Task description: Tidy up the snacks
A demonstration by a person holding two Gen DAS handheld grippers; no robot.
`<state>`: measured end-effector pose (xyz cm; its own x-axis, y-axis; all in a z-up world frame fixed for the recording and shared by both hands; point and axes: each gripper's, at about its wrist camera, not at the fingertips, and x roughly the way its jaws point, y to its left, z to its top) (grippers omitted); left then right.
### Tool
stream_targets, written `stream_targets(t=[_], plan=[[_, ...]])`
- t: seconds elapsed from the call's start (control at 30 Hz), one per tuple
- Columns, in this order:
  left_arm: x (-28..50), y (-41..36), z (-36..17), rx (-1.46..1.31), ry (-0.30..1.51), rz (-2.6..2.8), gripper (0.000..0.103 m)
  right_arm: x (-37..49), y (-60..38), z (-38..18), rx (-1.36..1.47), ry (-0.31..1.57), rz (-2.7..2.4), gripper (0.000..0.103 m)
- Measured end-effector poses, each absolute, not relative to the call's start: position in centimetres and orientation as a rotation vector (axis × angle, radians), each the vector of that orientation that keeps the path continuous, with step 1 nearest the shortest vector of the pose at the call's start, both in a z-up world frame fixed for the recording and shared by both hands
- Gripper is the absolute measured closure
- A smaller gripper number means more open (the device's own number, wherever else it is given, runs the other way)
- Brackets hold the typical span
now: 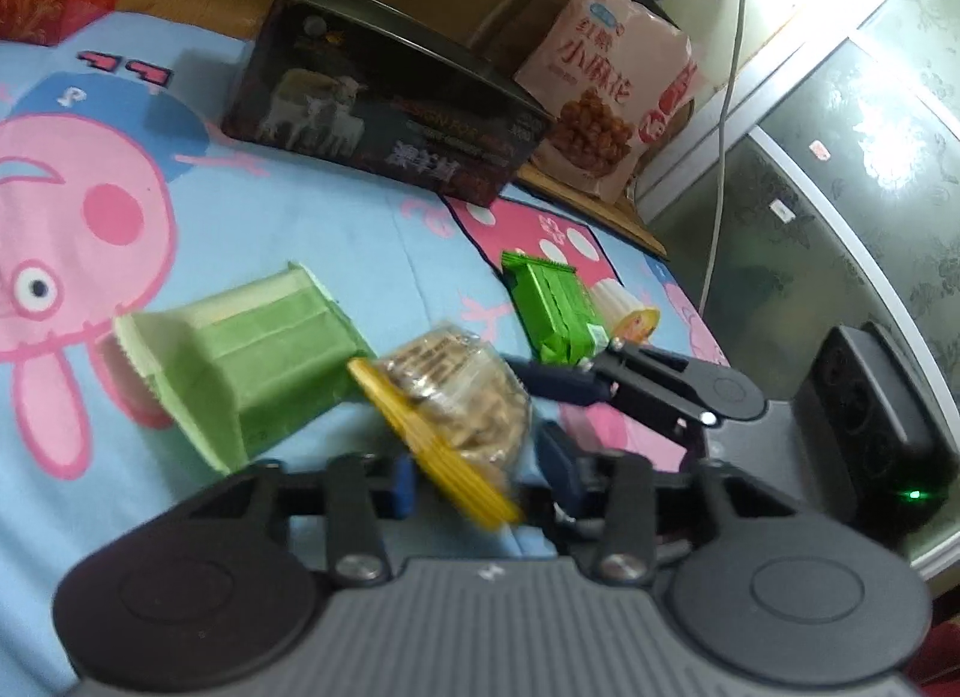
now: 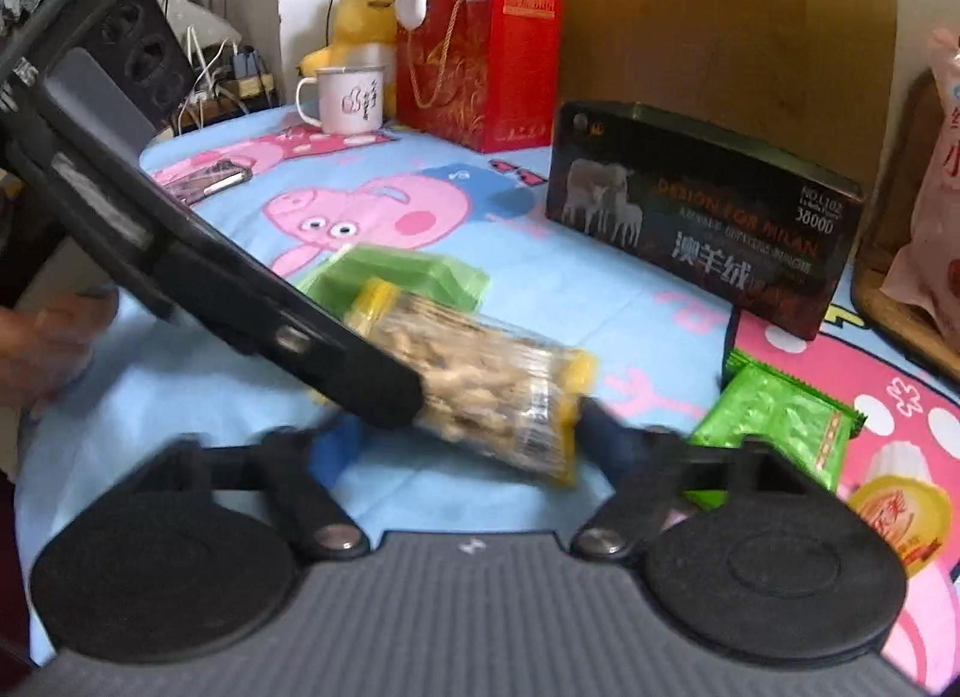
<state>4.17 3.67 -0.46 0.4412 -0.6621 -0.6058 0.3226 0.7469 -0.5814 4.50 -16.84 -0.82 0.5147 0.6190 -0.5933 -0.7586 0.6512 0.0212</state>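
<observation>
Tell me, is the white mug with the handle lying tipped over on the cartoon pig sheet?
No, the white enamel mug stands upright near the far edge of the blue cartoon sheet, open mouth facing up.

My left gripper (image 2: pixel 384 391) covers the near end of the peanut pack (image 2: pixel 504 397), so I cannot tell how my fingers sit on it. Motion smears the pack's yellow edge (image 1: pixel 432 445). At three o'clock the pink snack bag (image 2: pixel 936 205) runs off the edge. The lettering on the green wafer pack (image 2: pixel 774 427) is too small to read.
</observation>
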Motion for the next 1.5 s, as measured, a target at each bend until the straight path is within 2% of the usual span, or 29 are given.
stream_targets(t=[0.1, 0.3, 0.5, 0.53, 0.6, 0.63, 0.73, 0.9, 1.0, 1.23, 1.4, 1.5], plan=[[4.4, 3.0, 0.1, -0.378, 0.925, -0.661, 0.067, 3.3, -17.0, -0.5, -0.244, 0.584, 0.827, 0.079], [6.1, 2.7, 3.0, -0.352, 0.857, -0.698, 0.068, 4.7, -17.2, 1.7, -0.203, 0.504, 0.750, 0.079], [12.8, 2.4, 7.2, -0.273, 0.784, -0.648, 0.068, 10.4, -14.7, 4.9, -0.253, 0.397, 0.648, 0.079], [14.5, 2.5, 7.7, -0.275, 0.778, -0.627, 0.066, 11.9, -14.1, 5.4, -0.265, 0.389, 0.627, 0.079], [17.7, 2.6, 8.3, -0.241, 0.755, -0.564, 0.050, 15.2, -12.9, 5.9, -0.283, 0.378, 0.574, 0.076], [19.4, 2.5, 8.3, -0.210, 0.746, -0.487, 0.037, 16.7, -12.3, 6.0, -0.297, 0.386, 0.554, 0.076], [21.7, 2.5, 7.3, -0.133, 0.758, -0.316, 0.036, 18.2, -11.7, 5.7, -0.301, 0.408, 0.512, 0.075], [18.7, 3.0, 6.4, -0.111, 0.688, -0.361, 0.037, 14.5, -13.3, 4.6, -0.260, 0.381, 0.547, 0.069], [15.5, 2.4, 6.9, -0.068, 0.625, -0.349, 0.027, 11.7, -14.2, 3.6, -0.233, 0.385, 0.569, 0.066], [10.0, 0.8, 4.0, 0.039, 0.637, -0.345, 0.026, 6.3, -16.8, 0.5, -0.127, 0.508, 0.602, 0.060], [8.3, 1.0, 0.7, 0.034, 0.767, -0.293, 0.028, 4.8, -18.7, 0.0, -0.043, 0.556, 0.575, 0.054], [6.1, 0.2, -0.5, 0.111, 0.723, -0.247, 0.024, 5.1, -20.1, -0.5, 0.082, 0.607, 0.578, 0.050]])
